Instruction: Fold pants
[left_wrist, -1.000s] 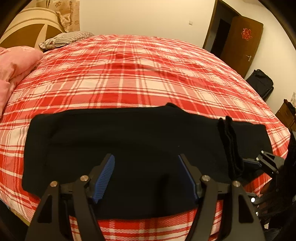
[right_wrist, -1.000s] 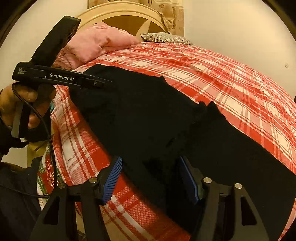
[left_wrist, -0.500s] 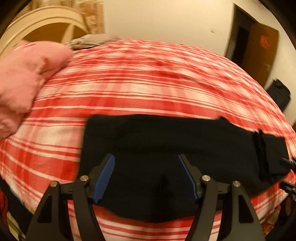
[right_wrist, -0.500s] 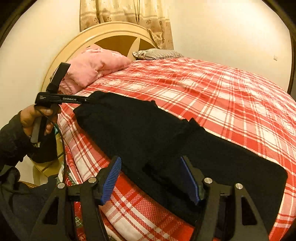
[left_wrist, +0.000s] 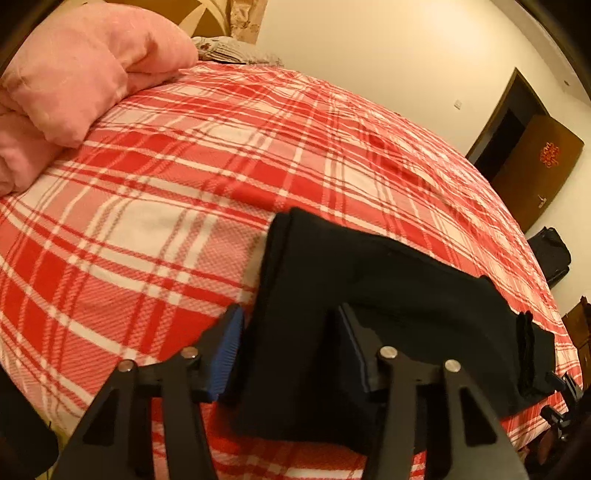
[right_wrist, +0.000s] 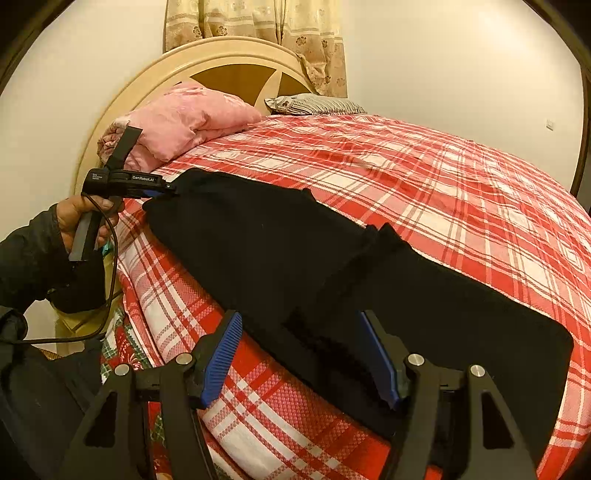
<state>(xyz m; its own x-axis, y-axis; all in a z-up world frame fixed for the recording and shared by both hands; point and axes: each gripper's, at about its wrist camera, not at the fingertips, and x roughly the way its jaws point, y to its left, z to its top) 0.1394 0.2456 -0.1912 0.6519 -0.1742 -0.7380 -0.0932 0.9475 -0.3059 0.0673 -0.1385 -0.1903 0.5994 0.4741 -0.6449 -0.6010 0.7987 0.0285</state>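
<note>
Black pants (right_wrist: 295, 258), laid lengthwise along near edge of bed (right_wrist: 461, 192) with red plaid cover. Left hand-held gripper (left_wrist: 290, 341): jaws parted, straddling end edge of pants, cloth between the blue pads, not pinched. Right hand-held gripper (right_wrist: 306, 354): jaws wide apart over a folded ridge of the pants, nothing gripped. Pink quilt (left_wrist: 74, 77) at 10 o'clock in left wrist view; striped pillow (right_wrist: 314, 105) and cream headboard (right_wrist: 221, 59) at 12 in right wrist view; brown door (left_wrist: 539, 173) at 2.
</note>
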